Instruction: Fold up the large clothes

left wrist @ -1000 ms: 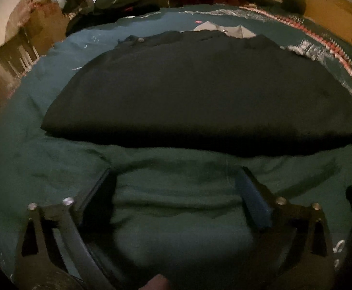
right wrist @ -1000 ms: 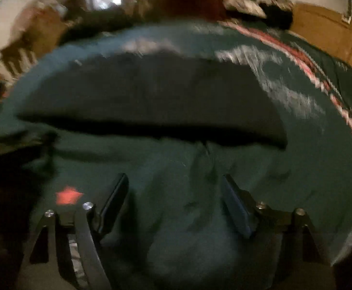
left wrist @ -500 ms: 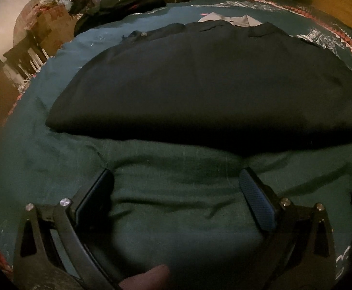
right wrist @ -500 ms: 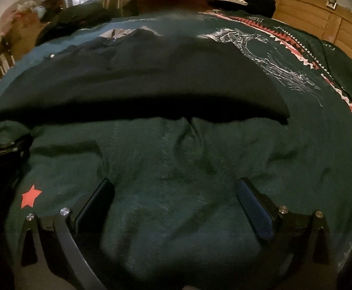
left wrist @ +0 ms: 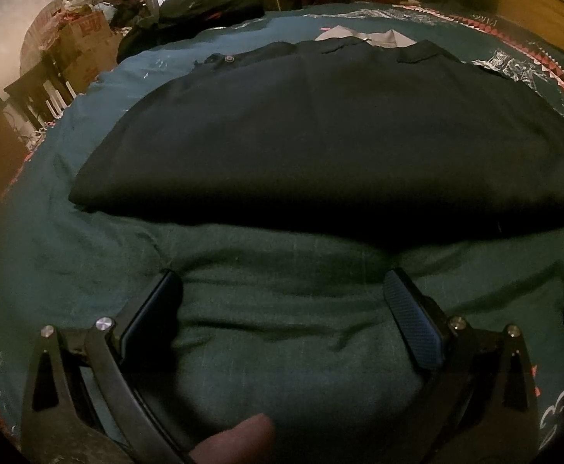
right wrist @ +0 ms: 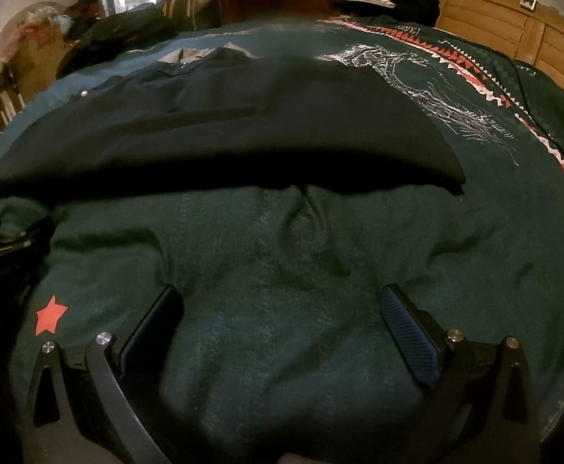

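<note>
Opening over the last second, the right gripper [right wrist: 282, 324] now stands with its jaws fully spread and nothing between them, only the green bedspread [right wrist: 282, 270] beneath; the view has steadied from blurred to sharp; the left gripper [left wrist: 282, 305] is likewise wide open and empty, in the same place as a second ago; the dark shirt [left wrist: 320, 135] lies flat on the bed just ahead of both, near edge already doubled over; judgement: a fold has been released, and the next fold can be set up.
</note>
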`<state>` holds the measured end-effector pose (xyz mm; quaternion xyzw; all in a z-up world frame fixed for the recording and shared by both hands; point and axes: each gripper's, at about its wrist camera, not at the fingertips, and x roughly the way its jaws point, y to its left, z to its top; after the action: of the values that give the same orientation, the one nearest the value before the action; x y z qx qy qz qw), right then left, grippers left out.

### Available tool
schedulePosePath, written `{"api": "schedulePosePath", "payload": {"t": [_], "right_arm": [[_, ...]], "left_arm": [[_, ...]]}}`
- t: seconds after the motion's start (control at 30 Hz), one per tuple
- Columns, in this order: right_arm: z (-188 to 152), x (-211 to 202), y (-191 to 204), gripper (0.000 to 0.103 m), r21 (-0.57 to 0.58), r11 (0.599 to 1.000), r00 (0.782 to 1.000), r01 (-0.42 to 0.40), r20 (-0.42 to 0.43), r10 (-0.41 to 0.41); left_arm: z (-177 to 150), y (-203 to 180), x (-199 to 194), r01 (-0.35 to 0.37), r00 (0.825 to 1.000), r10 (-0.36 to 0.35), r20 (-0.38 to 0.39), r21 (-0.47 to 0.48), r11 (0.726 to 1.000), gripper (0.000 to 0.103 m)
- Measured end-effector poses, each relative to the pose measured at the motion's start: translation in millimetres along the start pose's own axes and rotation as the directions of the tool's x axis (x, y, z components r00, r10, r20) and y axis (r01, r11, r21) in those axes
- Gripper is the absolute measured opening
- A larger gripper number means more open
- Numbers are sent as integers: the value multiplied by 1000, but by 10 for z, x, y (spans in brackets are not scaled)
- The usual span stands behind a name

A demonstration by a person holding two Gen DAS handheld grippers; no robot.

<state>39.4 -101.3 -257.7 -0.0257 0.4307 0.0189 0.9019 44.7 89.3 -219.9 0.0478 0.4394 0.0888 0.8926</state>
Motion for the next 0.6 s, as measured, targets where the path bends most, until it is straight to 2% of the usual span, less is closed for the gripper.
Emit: {"api": "schedulePosePath", "payload": {"t": [0.6], "right_arm": [[-17, 6, -17, 103, 5, 1000, 1000, -13, 17, 13]], "left_arm": [[-10, -18, 3, -12, 1000, 12, 26, 9, 1000, 103]]}}
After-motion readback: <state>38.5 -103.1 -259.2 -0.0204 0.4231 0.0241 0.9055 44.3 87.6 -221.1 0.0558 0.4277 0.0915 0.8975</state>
